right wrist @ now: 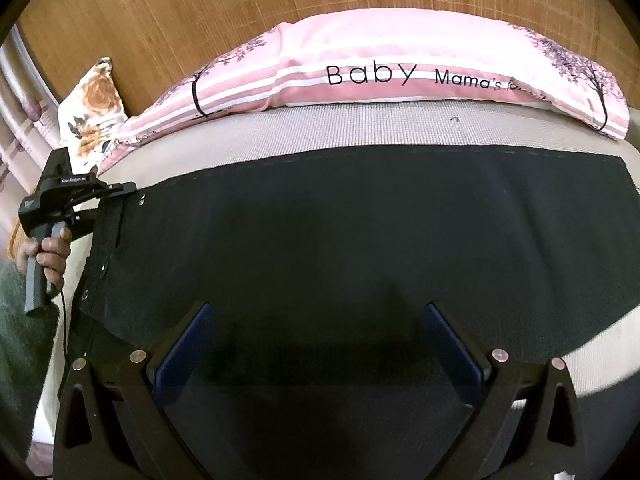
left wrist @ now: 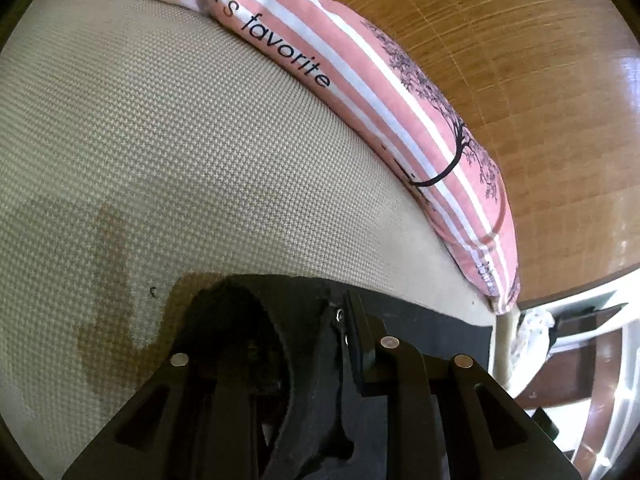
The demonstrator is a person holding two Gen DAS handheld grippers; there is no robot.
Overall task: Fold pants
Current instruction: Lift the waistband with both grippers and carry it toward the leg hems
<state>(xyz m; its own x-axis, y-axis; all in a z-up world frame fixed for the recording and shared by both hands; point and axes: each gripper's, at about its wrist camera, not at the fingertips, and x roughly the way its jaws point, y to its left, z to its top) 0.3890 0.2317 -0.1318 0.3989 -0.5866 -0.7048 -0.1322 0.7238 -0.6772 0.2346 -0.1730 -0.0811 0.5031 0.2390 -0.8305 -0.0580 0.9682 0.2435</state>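
Left fingers (left wrist: 352,344) pinch pants (right wrist: 360,232); right fingers (right wrist: 452,340) spread above.

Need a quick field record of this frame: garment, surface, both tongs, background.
garment: black pants, spread flat
surface: beige woven mattress
left tongs: shut on the pants' waistband corner, near the metal snaps
right tongs: open, above the pants, holding nothing
left hand: grips the tong handle
background: pink striped pillow at the head end, floral cushion beside it, wooden headboard behind
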